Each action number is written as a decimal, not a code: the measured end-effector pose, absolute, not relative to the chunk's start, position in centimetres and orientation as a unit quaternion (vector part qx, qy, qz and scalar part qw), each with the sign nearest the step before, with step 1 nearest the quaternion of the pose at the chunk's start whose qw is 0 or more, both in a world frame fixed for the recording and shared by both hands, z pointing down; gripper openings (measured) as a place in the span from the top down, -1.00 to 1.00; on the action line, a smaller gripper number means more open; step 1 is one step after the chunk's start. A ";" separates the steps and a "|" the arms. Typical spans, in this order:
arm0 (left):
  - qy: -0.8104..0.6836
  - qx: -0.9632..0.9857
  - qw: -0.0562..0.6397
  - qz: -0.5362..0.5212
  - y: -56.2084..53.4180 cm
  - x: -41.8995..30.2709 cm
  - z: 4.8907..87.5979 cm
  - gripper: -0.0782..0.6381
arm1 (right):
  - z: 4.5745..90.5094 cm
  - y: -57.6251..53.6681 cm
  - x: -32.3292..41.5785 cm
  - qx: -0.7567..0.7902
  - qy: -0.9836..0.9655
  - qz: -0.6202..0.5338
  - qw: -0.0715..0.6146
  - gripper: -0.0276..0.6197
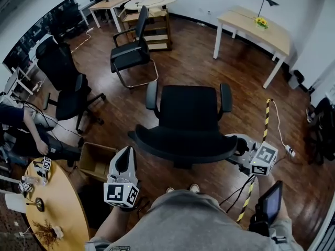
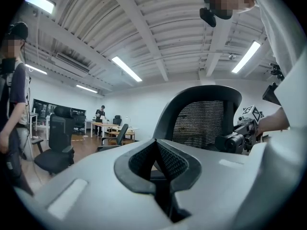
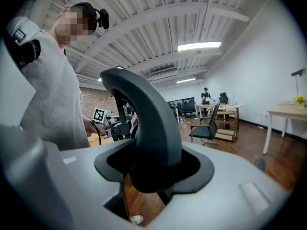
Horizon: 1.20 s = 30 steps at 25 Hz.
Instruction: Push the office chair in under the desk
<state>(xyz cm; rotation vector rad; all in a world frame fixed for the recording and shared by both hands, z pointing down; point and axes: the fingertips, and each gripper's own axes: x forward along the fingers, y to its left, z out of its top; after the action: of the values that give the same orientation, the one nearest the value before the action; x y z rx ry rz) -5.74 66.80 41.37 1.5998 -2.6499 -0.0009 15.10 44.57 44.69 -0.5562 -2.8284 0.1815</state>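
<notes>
On wooden floor (image 1: pixel 199 51), black mesh-backed office chair (image 1: pixel 189 111)

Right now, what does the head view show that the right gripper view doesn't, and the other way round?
Only the head view: the seat and armrests of the office chair, a cardboard box, a round wooden table and a striped strip on the floor. Only the right gripper view: ceiling lights, and the chair's backrest rim standing between the right gripper's open jaws. Both: the chair itself, the desk with yellow flowers, the cantilever chair and the left gripper.
</notes>
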 end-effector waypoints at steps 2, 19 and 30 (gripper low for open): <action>-0.856 0.516 0.024 -0.001 67.0 -6.1 41.9 0.78 | 44.7 44.7 15.0 -0.196 -0.970 0.072 0.125 0.21; -0.556 0.817 0.130 0.078 59.6 -7.7 45.3 -0.16 | 45.1 44.9 14.2 -0.187 -0.971 0.079 0.125 0.24; -0.479 0.865 0.122 0.091 56.8 -5.9 44.6 0.13 | 45.0 45.4 13.9 -0.182 -0.972 0.080 0.125 0.24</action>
<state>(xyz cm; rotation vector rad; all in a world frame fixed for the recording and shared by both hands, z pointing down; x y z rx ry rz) -5.87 56.79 44.64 2.5238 -1.3968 0.2647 13.90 45.37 45.04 -0.5299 -2.8333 0.2320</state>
